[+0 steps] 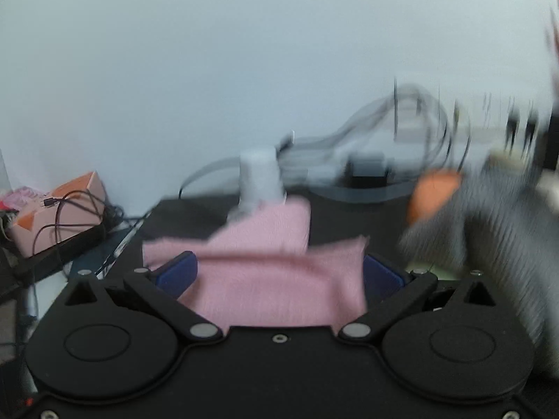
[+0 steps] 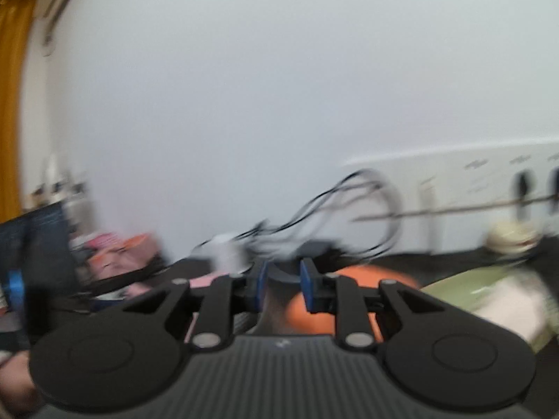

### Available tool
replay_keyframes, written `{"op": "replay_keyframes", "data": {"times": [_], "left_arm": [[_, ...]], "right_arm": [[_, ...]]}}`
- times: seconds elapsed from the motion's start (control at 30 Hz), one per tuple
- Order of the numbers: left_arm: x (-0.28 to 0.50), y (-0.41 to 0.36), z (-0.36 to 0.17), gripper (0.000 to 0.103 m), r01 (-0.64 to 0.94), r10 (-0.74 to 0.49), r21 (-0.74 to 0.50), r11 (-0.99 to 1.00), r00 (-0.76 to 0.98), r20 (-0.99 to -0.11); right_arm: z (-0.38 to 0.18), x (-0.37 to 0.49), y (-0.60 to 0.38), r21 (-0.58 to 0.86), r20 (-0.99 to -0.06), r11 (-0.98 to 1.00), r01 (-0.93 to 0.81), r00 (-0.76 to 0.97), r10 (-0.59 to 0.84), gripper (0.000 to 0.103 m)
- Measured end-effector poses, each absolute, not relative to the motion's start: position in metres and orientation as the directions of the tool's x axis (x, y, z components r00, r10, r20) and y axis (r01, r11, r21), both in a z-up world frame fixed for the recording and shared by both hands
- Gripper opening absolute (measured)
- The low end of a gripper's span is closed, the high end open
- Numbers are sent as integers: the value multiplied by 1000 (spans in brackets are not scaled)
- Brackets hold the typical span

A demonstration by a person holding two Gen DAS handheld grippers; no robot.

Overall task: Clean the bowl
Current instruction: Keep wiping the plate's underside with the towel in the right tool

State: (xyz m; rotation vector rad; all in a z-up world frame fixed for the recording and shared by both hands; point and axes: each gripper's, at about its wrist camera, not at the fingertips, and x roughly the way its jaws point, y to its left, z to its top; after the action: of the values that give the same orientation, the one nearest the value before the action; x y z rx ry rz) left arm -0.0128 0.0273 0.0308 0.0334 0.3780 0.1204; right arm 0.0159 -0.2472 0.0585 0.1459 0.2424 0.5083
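Showing only as an orange smear, the bowl (image 2: 307, 317) sat low over the dark table (image 1: 349, 216), directly beyond the fingers of the right gripper (image 2: 282, 279) and partly hidden by them. That claw was drawn nearly together, its blue pads (image 2: 262, 279) close, with a dark curved edge in the narrow gap. The blur made it impossible to tell whether it was clenched on the bowl or merely held against it. From the left wrist camera the bowl lay on the right side of the frame, against a grey ribbed blur that could not be made out.

Left of the bowl, the left gripper (image 1: 277, 272) was grasping a pink cloth (image 1: 279, 293). The cloth was bunched between the wide-set blue pads (image 1: 174, 274), touching both, and it rose in a fold above them. Beyond that fold, farther left of the bowl, stood an upturned white cup (image 1: 260, 178). Behind the bowl, loose cables (image 1: 384, 122) looped against the pale wall, in front of a white socket strip (image 2: 454, 174).

Just right of the bowl lay a pale green plate (image 2: 464, 282), with something whitish on it. Well to the bowl's left, a pink box (image 1: 59, 206) rested with a black cord draped across it
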Motion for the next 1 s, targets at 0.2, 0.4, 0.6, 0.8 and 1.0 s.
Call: {"op": "replay_keyframes", "data": {"times": [0.2, 0.4, 0.6, 0.8, 1.0], "left_arm": [[-19, 18, 30, 103, -47, 61, 47, 998, 936, -347], [-19, 12, 24, 103, -88, 113, 90, 992, 936, -334], [-16, 31, 26, 103, -160, 157, 18, 987, 928, -339], [-14, 29, 23, 103, -128, 130, 30, 991, 927, -351], [-16, 15, 18, 103, -55, 78, 73, 996, 930, -359]], "right_arm": [[43, 23, -229, 118, -350, 865, -488, 795, 496, 58], [37, 1, -198, 85, -298, 816, -572, 767, 568, 97], [25, -5, -173, 6, -401, 748, -664, 683, 610, 98], [11, 2, -162, -28, -458, 776, -630, 698, 550, 96], [15, 15, -183, 106, -437, 810, -577, 704, 559, 45]]}}
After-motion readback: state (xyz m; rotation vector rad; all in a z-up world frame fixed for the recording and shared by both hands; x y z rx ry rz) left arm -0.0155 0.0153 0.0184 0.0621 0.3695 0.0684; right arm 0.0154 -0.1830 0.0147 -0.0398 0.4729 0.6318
